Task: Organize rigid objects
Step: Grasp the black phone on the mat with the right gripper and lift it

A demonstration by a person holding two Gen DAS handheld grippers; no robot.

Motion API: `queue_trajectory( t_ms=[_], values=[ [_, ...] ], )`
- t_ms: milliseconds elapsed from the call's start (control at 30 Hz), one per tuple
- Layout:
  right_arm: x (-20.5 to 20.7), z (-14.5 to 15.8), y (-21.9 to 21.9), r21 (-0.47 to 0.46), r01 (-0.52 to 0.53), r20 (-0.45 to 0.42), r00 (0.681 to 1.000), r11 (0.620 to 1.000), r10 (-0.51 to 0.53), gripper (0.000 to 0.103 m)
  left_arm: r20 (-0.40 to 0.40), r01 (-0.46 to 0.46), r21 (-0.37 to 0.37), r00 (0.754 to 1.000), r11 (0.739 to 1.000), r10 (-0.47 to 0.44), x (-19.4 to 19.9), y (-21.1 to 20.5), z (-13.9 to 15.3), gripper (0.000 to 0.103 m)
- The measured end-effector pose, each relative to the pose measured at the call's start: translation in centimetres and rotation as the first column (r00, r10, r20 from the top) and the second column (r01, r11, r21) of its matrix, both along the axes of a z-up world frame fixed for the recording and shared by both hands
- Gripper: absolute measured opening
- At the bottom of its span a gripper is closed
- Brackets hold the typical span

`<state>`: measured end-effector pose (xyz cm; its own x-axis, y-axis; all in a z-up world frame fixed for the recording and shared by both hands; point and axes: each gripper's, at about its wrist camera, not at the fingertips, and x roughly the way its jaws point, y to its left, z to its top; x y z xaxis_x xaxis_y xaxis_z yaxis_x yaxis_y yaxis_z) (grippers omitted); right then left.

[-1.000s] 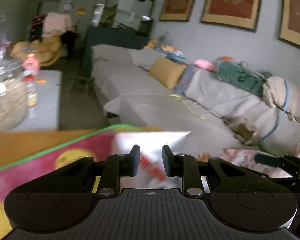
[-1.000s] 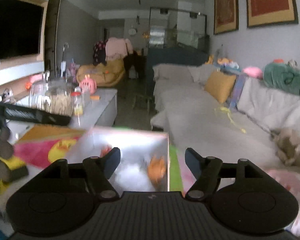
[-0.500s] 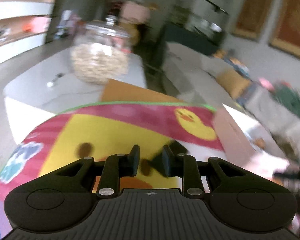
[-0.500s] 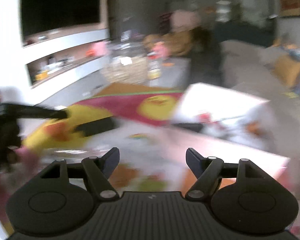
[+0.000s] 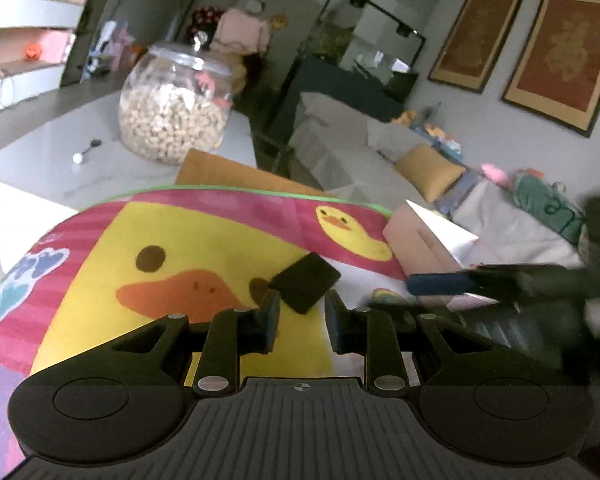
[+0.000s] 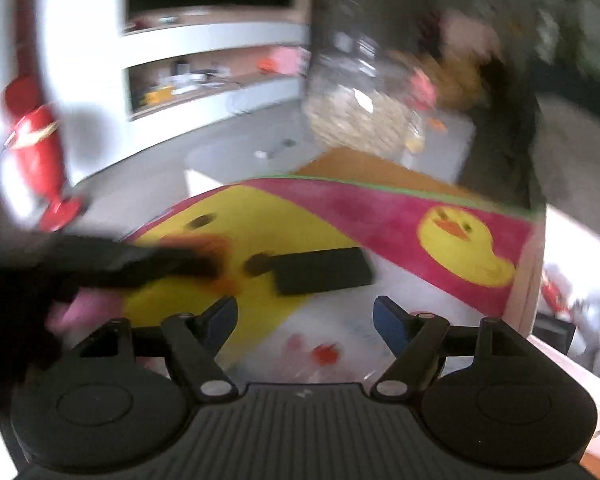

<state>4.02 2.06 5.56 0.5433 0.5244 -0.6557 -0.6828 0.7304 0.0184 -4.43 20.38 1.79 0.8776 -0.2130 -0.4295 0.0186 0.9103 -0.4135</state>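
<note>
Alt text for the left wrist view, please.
The left gripper, jaws nearly shut and empty, points at a flat black rectangular object lying on a pink-and-yellow duck mat. Behind stand a glass jar of nuts and a sofa.

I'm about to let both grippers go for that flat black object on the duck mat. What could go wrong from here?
The black object lies flat on the soft duck mat, so fingertips may snag fabric. The left gripper looks nearly shut and needs opening. Both grippers converge; the right gripper, open, could collide.
</note>
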Motion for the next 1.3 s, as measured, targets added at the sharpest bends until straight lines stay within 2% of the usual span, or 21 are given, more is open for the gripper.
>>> queue_trajectory(
  t_ms=[67,133,233,333,433,500,533,600,800,900,1000,1100,1233,1300],
  values=[
    [3.2,-0.4,0.6,0.031,0.054,-0.144,0.988,0.998,-0.049,0.075,0.003,-0.016,-0.009,1.000,1.000,0.016,-0.6,-0.3,-0.5,0.027],
    [5.6,-1.2,1.5,0.060,0.092,-0.282,0.957,0.994,-0.072,0.075,-0.011,0.015,-0.004,1.000,1.000,-0.015,-0.7,-1.2,-1.0,0.027],
    [7.4,-2.6,3.3,0.051,0.156,-0.374,0.919,0.986,-0.126,0.077,-0.022,0.045,0.041,0.999,0.998,-0.044,-1.2,-2.3,-1.6,0.027],
    [7.7,-2.6,5.6,0.014,0.175,-0.314,0.936,0.984,-0.162,0.077,-0.017,0.047,0.051,0.999,0.998,-0.046,-1.4,-2.5,-1.7,0.027],
    [7.9,-3.2,7.8,-0.044,0.157,-0.239,0.957,0.987,-0.163,0.076,-0.024,0.045,0.024,0.999,0.999,-0.044,-1.3,-2.1,-2.0,0.027],
    [7.7,-3.1,7.9,-0.078,0.151,-0.186,0.969,0.986,-0.163,0.053,-0.020,0.046,-0.001,0.999,0.999,-0.046,-1.4,-1.8,-2.1,0.027],
    [7.2,-3.1,7.8,-0.102,0.139,-0.150,0.977,0.985,-0.153,0.048,-0.018,0.048,-0.009,0.999,0.999,-0.048,-1.3,-1.6,-2.2,0.027],
    [6.7,-3.0,6.8,-0.130,0.091,-0.117,0.987,0.987,-0.106,0.038,-0.015,0.054,-0.016,0.998,0.998,-0.055,-1.1,-1.5,-2.3,0.027],
    [1.5,-2.2,0.4,-0.142,0.057,-0.075,0.995,0.988,-0.068,0.038,0.003,0.072,-0.015,0.997,0.997,-0.072,-1.3,-1.5,-2.3,0.027],
    [-1.3,-1.9,-3.8,-0.128,0.093,-0.052,0.994,0.987,-0.100,0.038,0.022,0.087,-0.016,0.996,0.996,-0.087,-1.7,-1.6,-2.3,0.027],
    [-3.2,-1.9,-8.4,-0.105,0.195,-0.013,0.980,0.975,-0.198,0.038,0.043,0.111,-0.021,0.993,0.994,-0.110,-2.1,-1.9,-2.1,0.027],
    [-4.1,-2.3,-12.9,-0.090,0.307,0.017,0.952,0.948,-0.306,0.038,0.021,0.179,-0.030,0.984,0.983,-0.179,-2.1,-3.1,-2.0,0.027],
    [-4.6,-3.7,-17.6,-0.086,0.442,0.021,0.897,0.893,-0.441,0.039,0.000,0.248,0.045,0.969,0.968,-0.248,-2.5,-5.9,-1.3,0.027],
    [-4.9,-4.0,-19.8,-0.040,0.483,0.000,0.875,0.875,-0.483,0.047,0.008,0.300,0.065,0.954,0.952,-0.301,-2.9,-7.1,-0.7,0.027]
  ],
)
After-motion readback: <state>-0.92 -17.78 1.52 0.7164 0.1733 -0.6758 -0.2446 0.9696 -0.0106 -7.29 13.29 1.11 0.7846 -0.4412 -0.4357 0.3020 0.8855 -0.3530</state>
